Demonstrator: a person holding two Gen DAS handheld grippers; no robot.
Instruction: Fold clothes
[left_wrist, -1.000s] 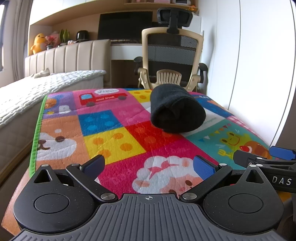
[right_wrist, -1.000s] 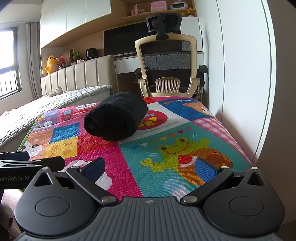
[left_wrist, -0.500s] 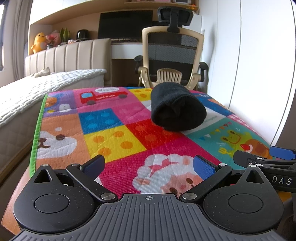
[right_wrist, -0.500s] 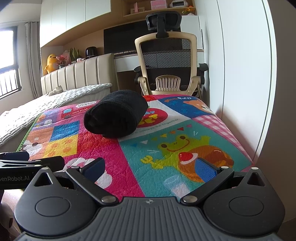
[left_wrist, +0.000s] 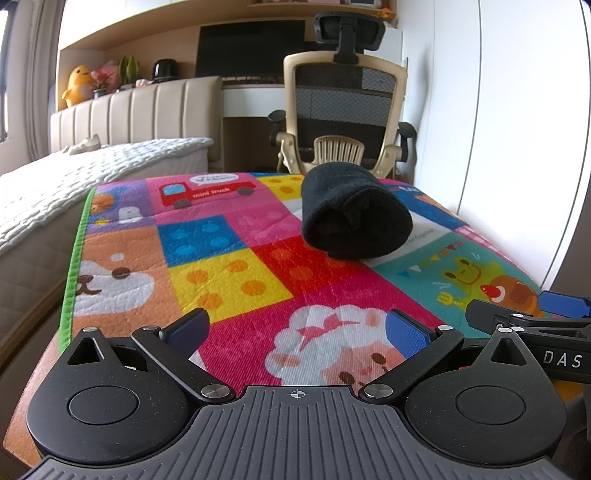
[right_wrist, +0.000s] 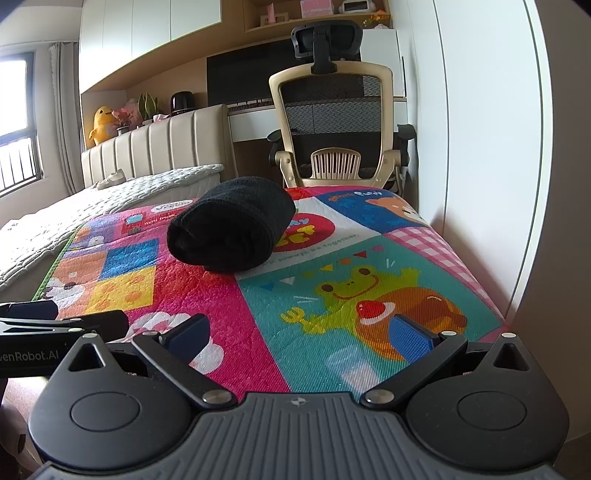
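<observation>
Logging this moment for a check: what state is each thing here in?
Black garment: rolled up, lying on the mat, untouched.
Mat: spread flat.
Left gripper: open, empty, short of the garment.
Right gripper: open, empty, short of the garment.
Chair: empty, behind the mat.
</observation>
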